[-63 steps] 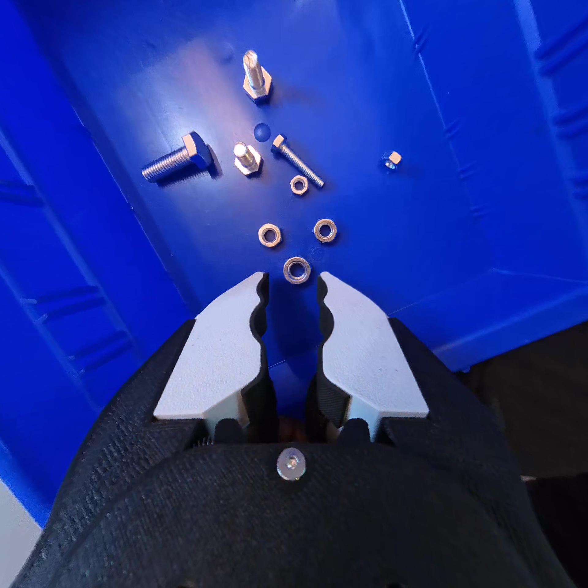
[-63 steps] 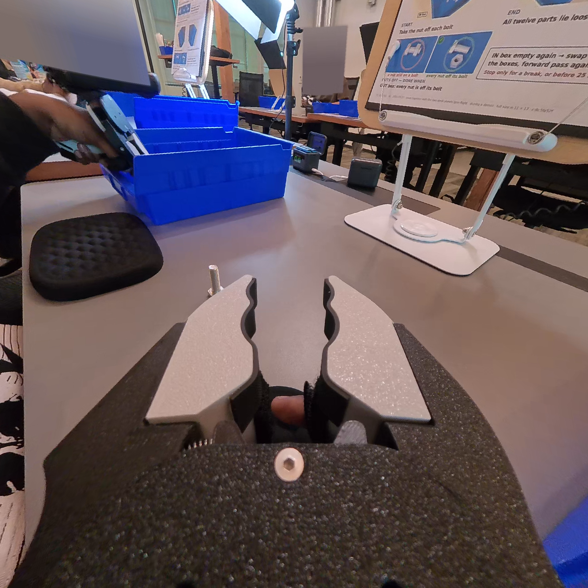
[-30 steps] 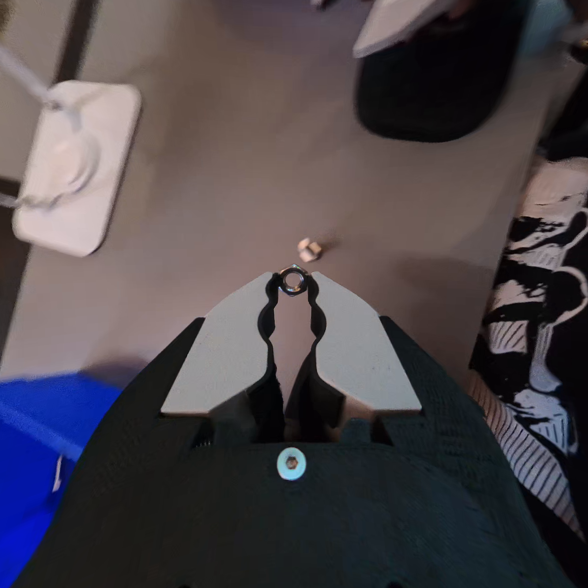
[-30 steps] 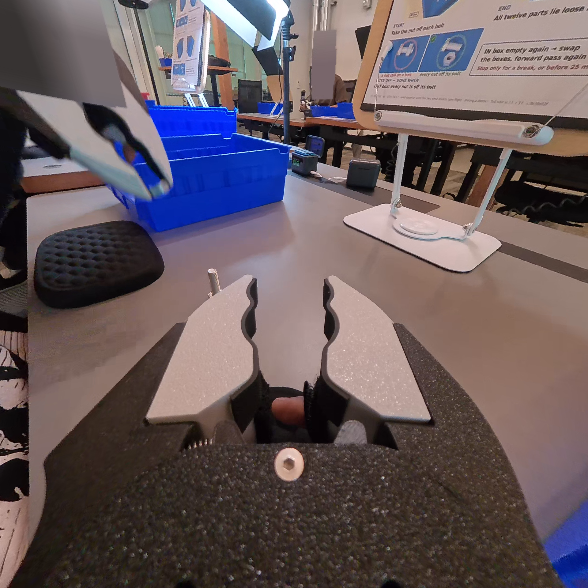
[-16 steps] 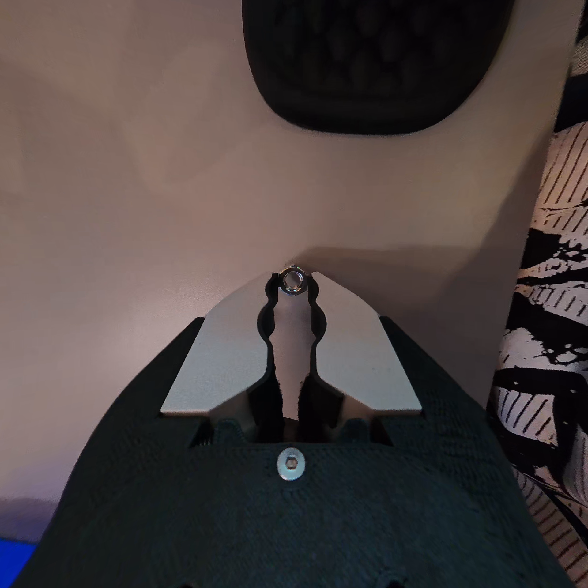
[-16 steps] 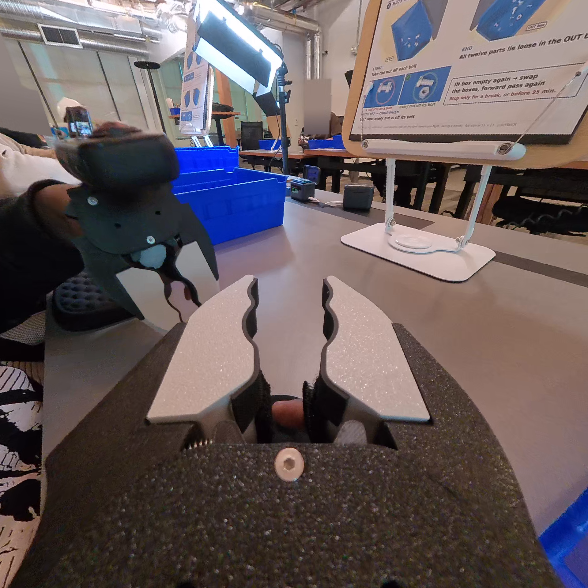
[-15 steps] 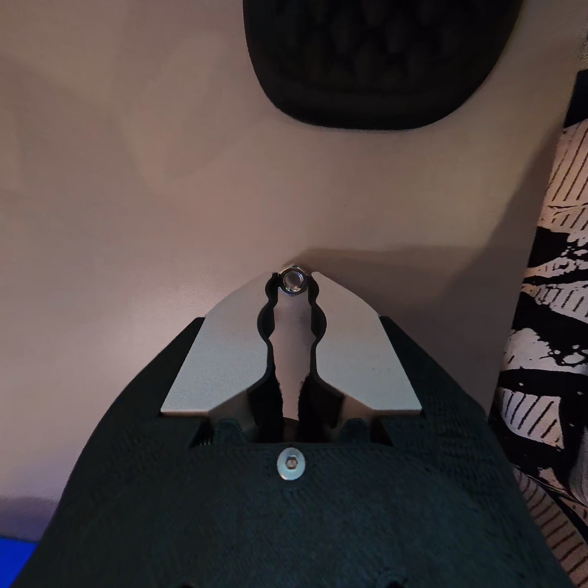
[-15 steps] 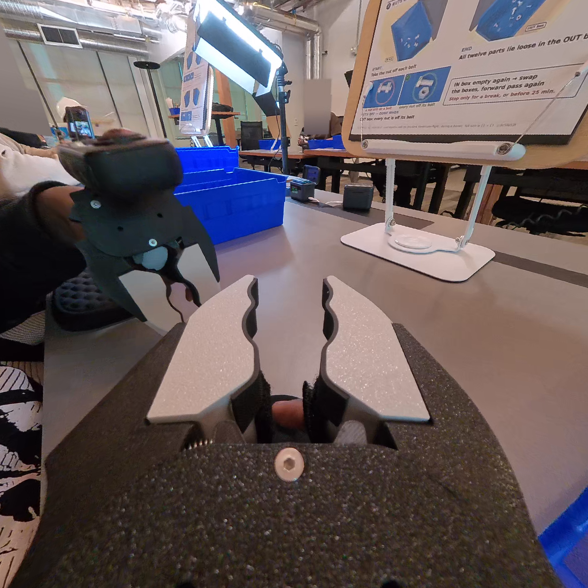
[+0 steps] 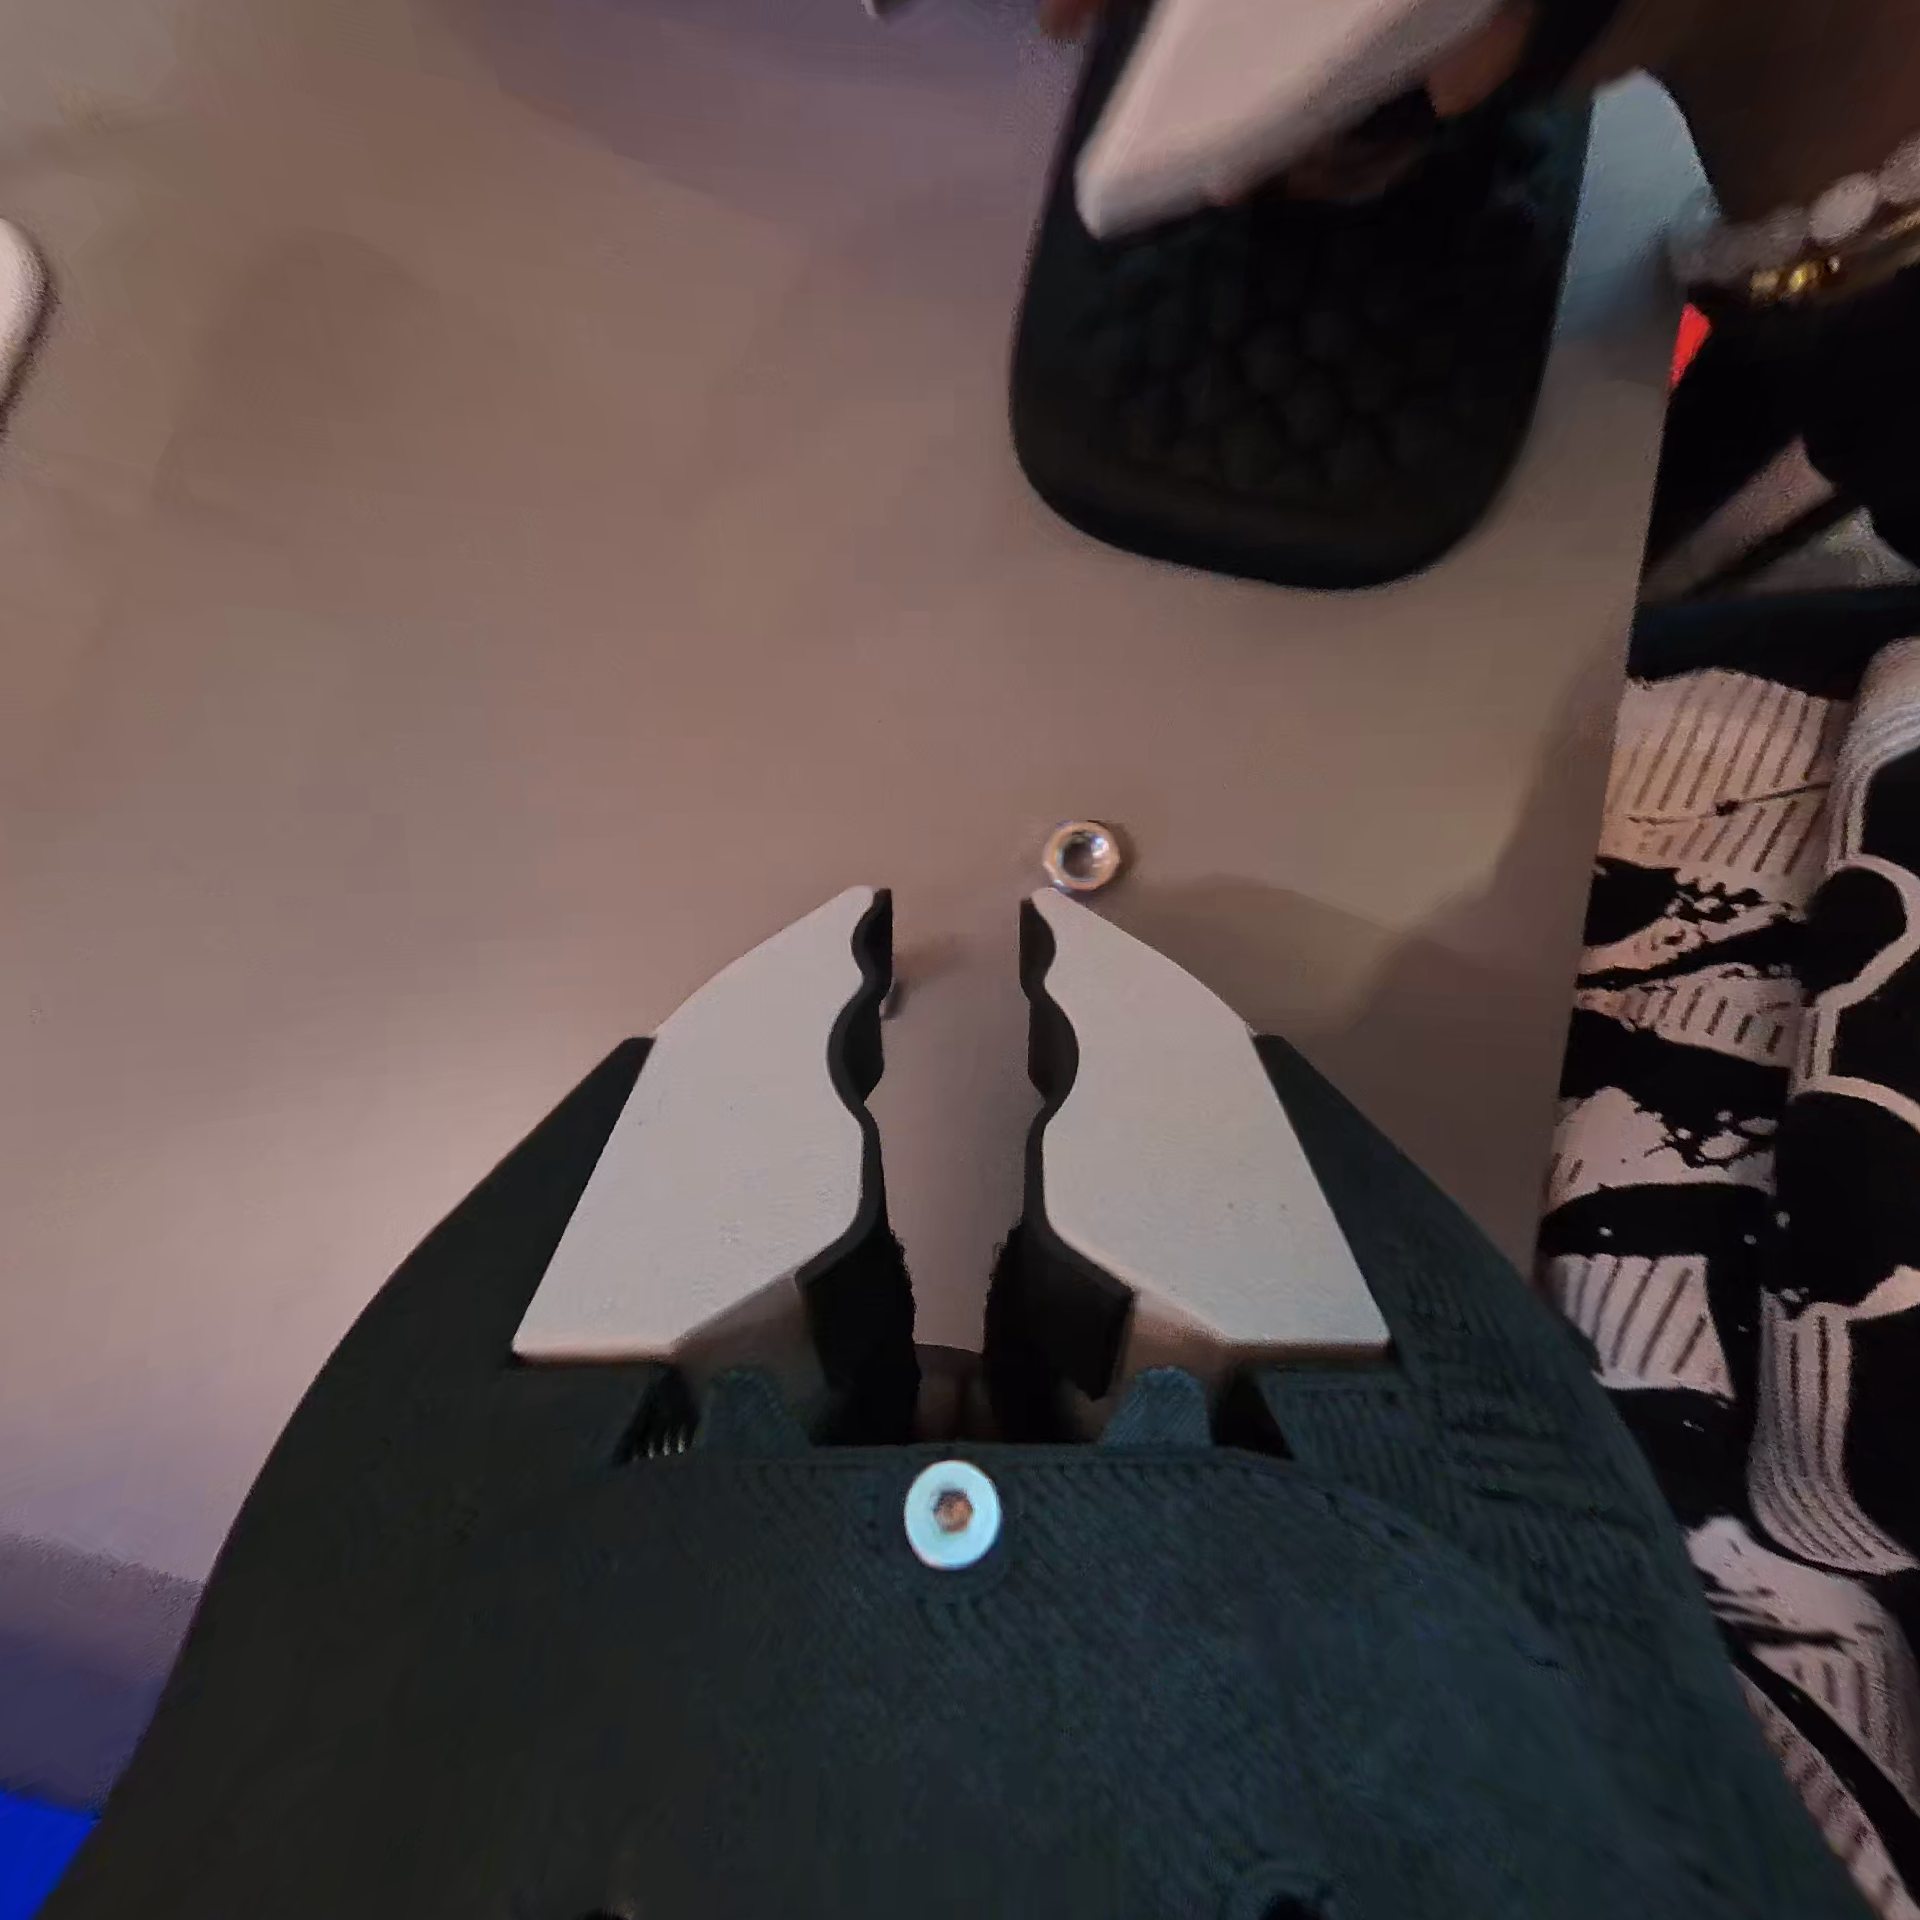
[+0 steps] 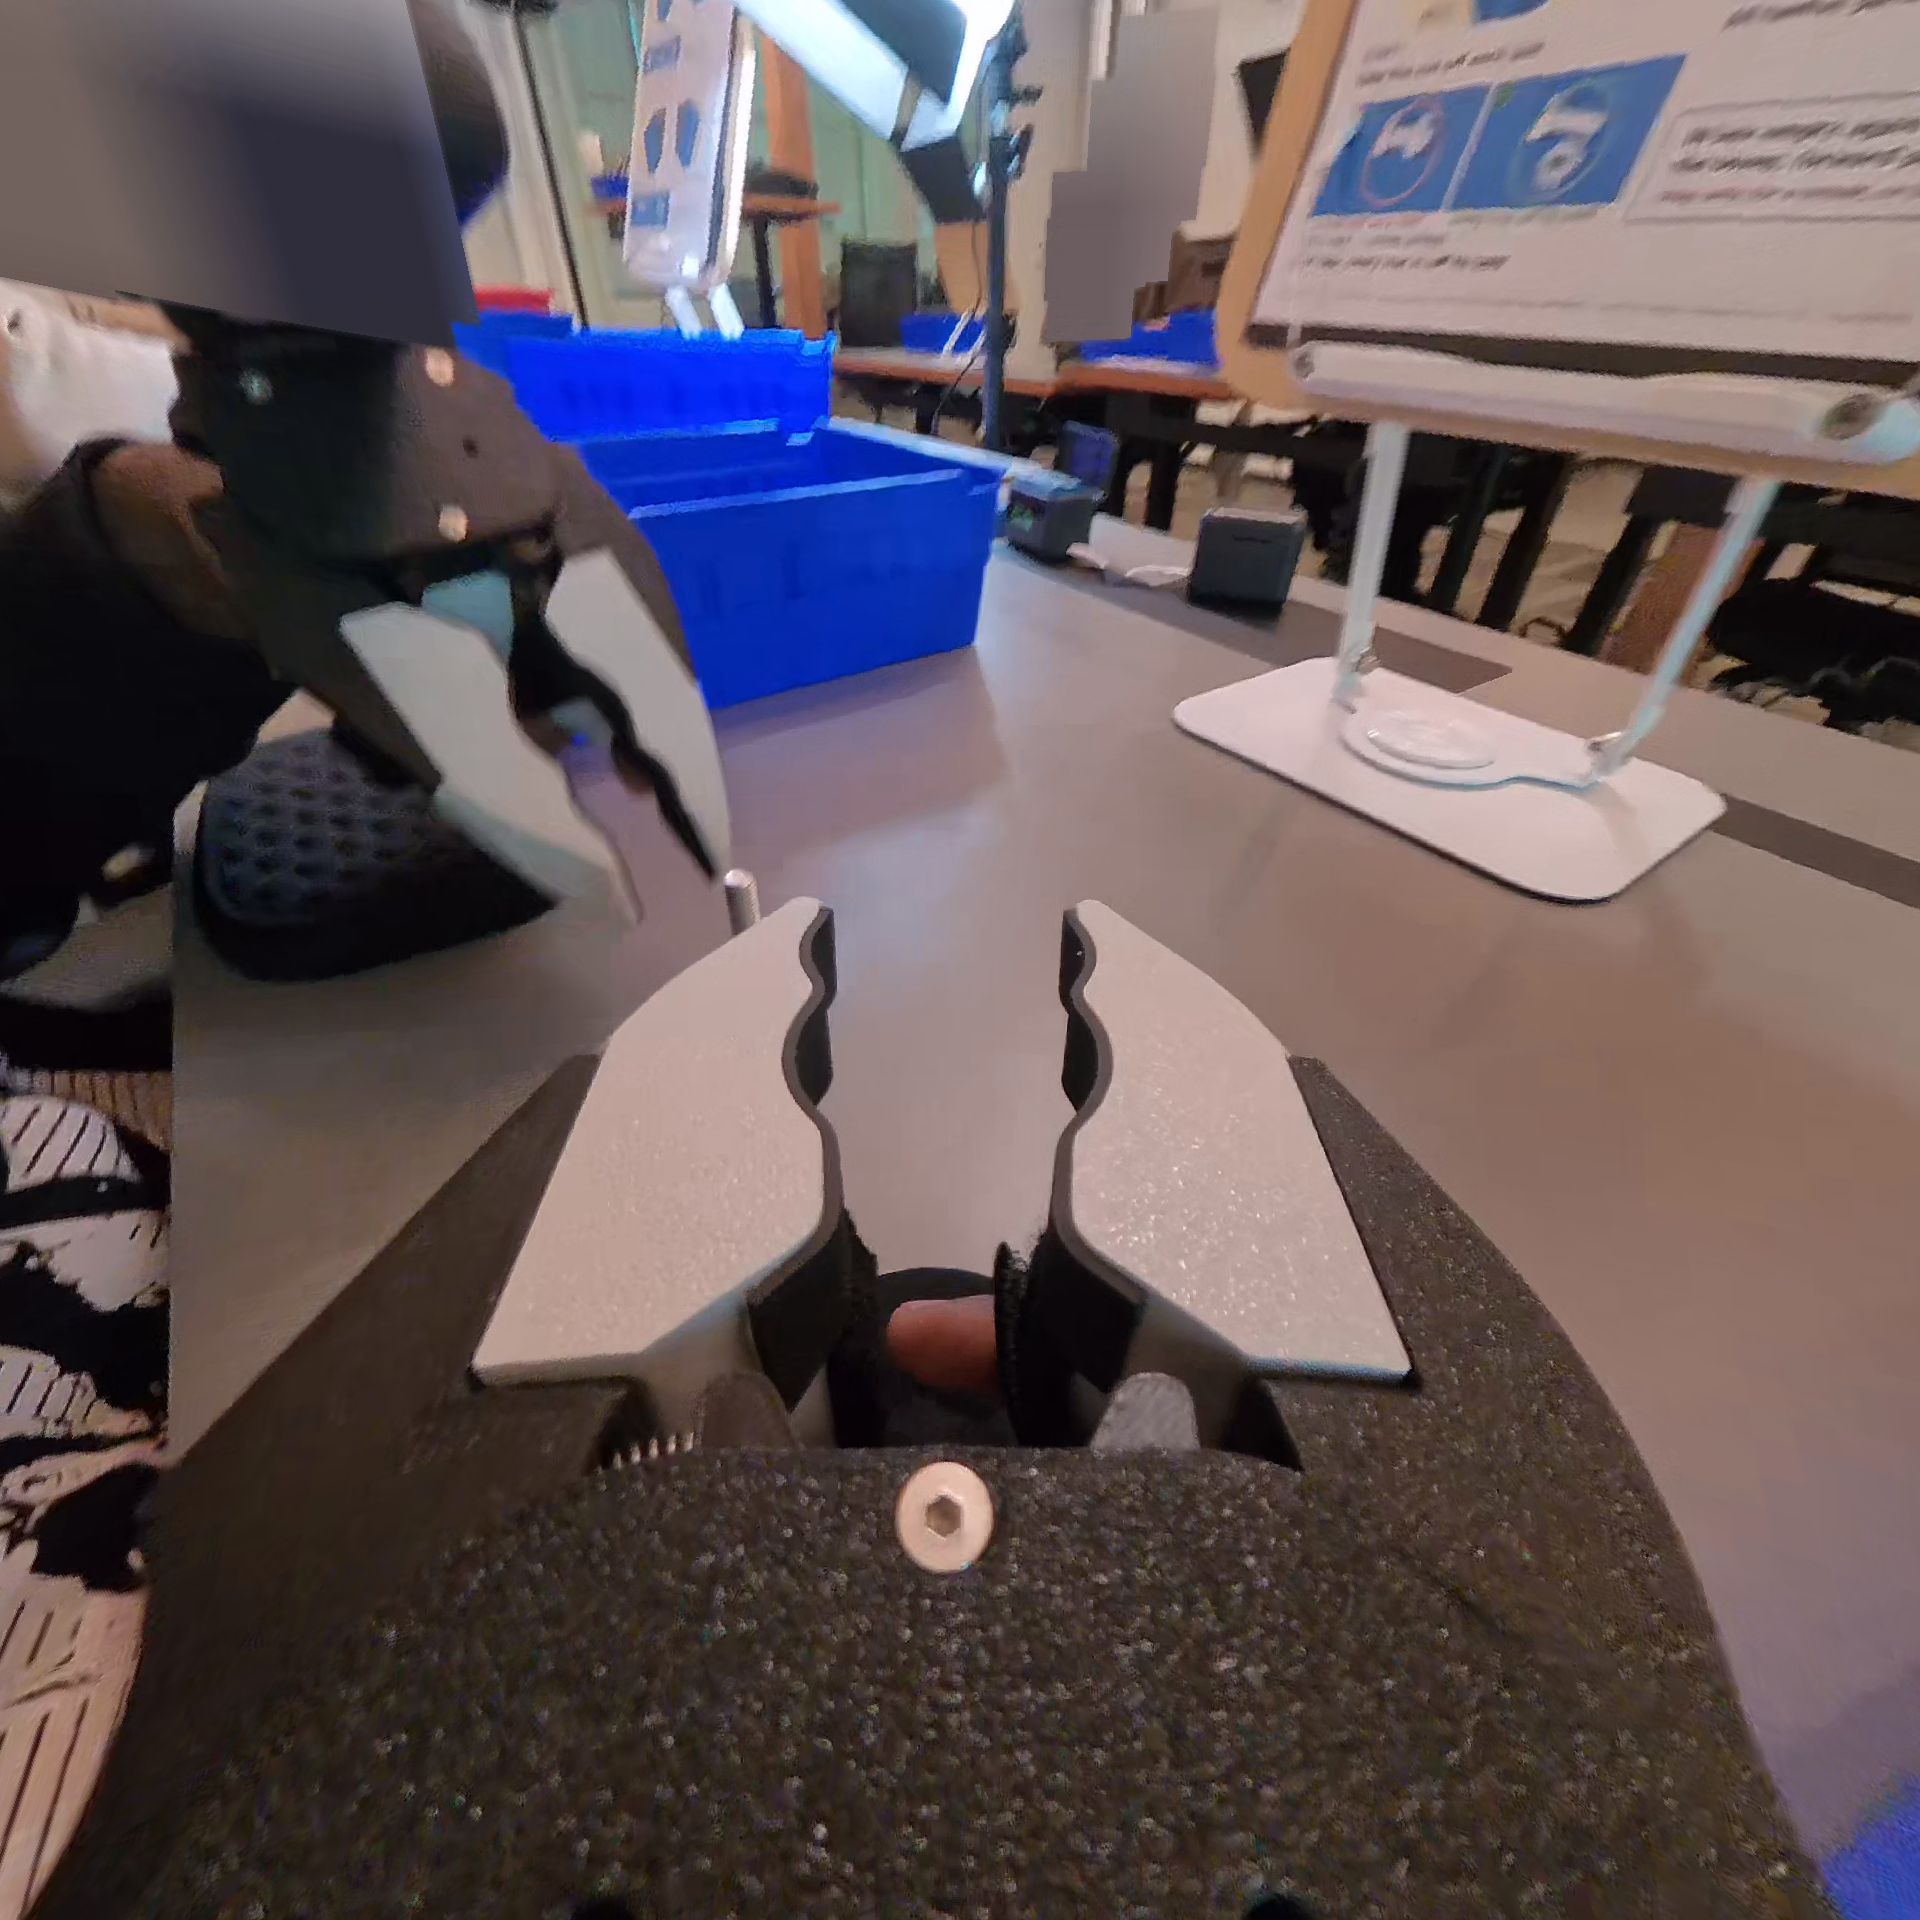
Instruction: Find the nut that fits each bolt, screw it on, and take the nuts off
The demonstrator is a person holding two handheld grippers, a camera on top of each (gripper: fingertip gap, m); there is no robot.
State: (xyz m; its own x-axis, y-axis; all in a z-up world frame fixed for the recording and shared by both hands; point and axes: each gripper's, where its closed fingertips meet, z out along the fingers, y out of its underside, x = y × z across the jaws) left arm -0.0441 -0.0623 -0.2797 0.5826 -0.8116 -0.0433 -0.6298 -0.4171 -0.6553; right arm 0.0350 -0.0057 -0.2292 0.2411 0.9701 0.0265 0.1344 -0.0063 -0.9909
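Observation:
A small silver nut (image 9: 1086,854) lies flat on the grey table (image 9: 520,623), just beyond my left gripper's right fingertip and free of it. My left gripper (image 9: 956,909) is open and empty, pointing down at the table. A silver glint by its left finger's inner edge is too hidden to identify. In the right wrist view the left gripper (image 10: 670,883) hovers open just left of a thin bolt (image 10: 740,899) standing upright on the table. My right gripper (image 10: 945,925) is open and empty, low over the table, with the bolt just past its left fingertip.
A black dimpled pad (image 9: 1288,395) lies near the table's edge and shows behind the left gripper (image 10: 332,862). A blue bin (image 10: 790,551) stands farther back. A white stand (image 10: 1455,769) holding a board is at the right. Patterned clothing (image 9: 1714,1143) is beyond the table edge. My hands' fingertips stand some 12 centimetres from each other. To the small silver nut (image 9: 1086,854): left tips about 4 centimetres, right tips about 10 centimetres.
My left gripper carried the nut from the blue bin to the table, held it over the bolt, then opened. The nut now lies loose on the table. My right gripper stayed open.

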